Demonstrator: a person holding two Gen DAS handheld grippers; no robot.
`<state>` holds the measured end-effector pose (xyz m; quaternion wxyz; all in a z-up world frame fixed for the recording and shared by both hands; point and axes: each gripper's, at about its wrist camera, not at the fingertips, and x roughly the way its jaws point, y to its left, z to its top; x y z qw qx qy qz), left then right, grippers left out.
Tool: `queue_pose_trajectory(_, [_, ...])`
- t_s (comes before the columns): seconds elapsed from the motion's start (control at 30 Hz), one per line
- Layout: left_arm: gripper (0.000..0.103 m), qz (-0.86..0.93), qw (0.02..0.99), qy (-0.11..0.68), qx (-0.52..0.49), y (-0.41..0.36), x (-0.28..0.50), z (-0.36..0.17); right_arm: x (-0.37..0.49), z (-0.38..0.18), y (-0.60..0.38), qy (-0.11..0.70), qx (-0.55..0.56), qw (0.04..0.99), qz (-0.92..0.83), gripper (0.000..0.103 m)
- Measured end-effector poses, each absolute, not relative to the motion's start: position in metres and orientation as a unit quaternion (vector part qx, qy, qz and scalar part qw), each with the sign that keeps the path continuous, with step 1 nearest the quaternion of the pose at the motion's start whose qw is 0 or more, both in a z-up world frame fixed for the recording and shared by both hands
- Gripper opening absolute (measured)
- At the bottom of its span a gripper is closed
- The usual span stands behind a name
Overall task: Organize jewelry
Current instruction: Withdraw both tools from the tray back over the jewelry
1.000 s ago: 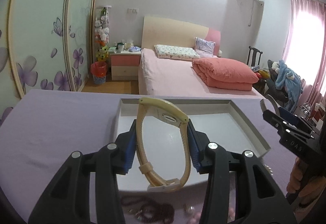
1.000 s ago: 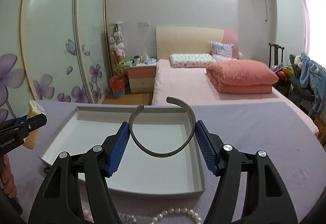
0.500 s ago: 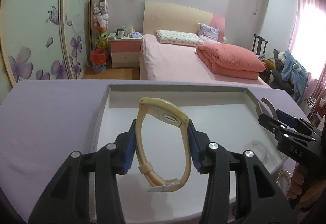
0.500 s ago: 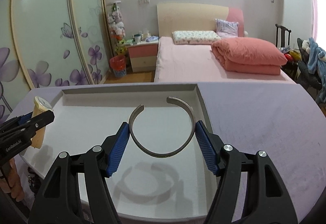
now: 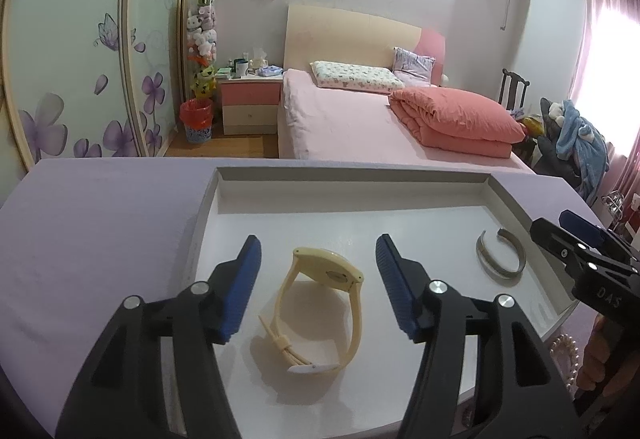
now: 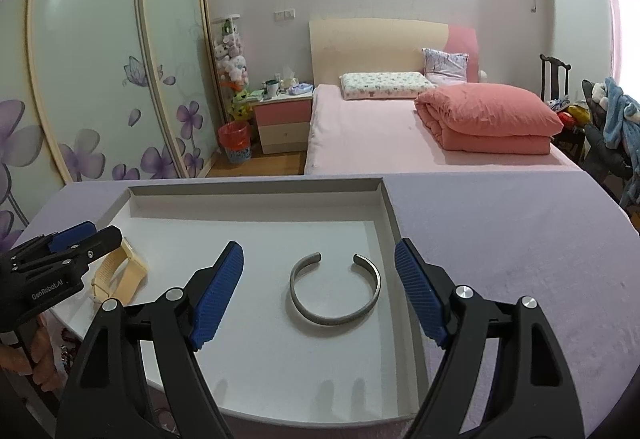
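A cream wristwatch [image 5: 320, 309] lies on its side on the floor of the white tray [image 5: 352, 185], between the open jaws of my left gripper [image 5: 319, 269]. A grey metal open bangle [image 6: 335, 289] lies flat in the tray [image 6: 256, 195], between the open jaws of my right gripper [image 6: 319, 275]. The bangle also shows in the left wrist view [image 5: 501, 257], with the right gripper [image 5: 576, 245] beside it. The watch [image 6: 120, 273] and left gripper [image 6: 70, 245] show at the left of the right wrist view.
The tray rests on a lilac tablecloth [image 6: 520, 239]. A pearl strand [image 5: 566, 349] lies on the cloth by the tray's near right corner. A bed [image 5: 360, 123], a nightstand [image 5: 250, 103] and a wardrobe stand beyond the table.
Both grippers lowered over the tray and opened. The watch left the left gripper and the bangle left the right gripper; both now lie on the tray floor.
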<state>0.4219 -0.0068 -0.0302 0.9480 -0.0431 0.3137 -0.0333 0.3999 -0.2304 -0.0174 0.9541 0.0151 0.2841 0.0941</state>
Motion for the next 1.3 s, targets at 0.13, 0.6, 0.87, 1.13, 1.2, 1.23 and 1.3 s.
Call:
queue_pose_trajectory(0.13, [0.059, -0.03, 0.949, 0.309, -0.044, -0.005, 0.416, -0.025, 0.394, -0.012, -0.23, 0.275, 0.012, 0.957, 0.093, 0.078])
queue_pose_trajectory(0.6, [0.059, -0.03, 0.953, 0.296, -0.052, 0.006, 0.346, 0.006, 0.336, 0.004, -0.228, 0.261, 0.026, 0.959, 0.104, 0.078])
queue_pose_trajectory(0.87, [0.065, -0.048, 0.954, 0.294, -0.045, 0.0, 0.261, 0.007, 0.258, -0.002, -0.237, 0.273, 0.029, 0.954, 0.119, 0.078])
queue_pose_trajectory(1.13, [0.067, -0.056, 0.949, 0.307, -0.053, 0.004, 0.197, -0.015, 0.191, -0.027, -0.226, 0.303, 0.033, 0.942, 0.138, 0.078])
queue_pose_trajectory(1.2, [0.067, -0.048, 0.95, 0.304, -0.049, 0.007, 0.19, -0.017, 0.177, -0.035, -0.221, 0.309, 0.034, 0.939, 0.143, 0.078])
queue_pose_trajectory(1.23, [0.067, -0.044, 0.951, 0.303, -0.048, 0.008, 0.187, -0.018, 0.172, -0.038, -0.219, 0.312, 0.035, 0.938, 0.146, 0.078])
queue_pose_trajectory(1.3, [0.067, -0.04, 0.951, 0.303, -0.052, 0.014, 0.184, -0.019, 0.161, -0.047, -0.211, 0.32, 0.041, 0.934, 0.153, 0.078])
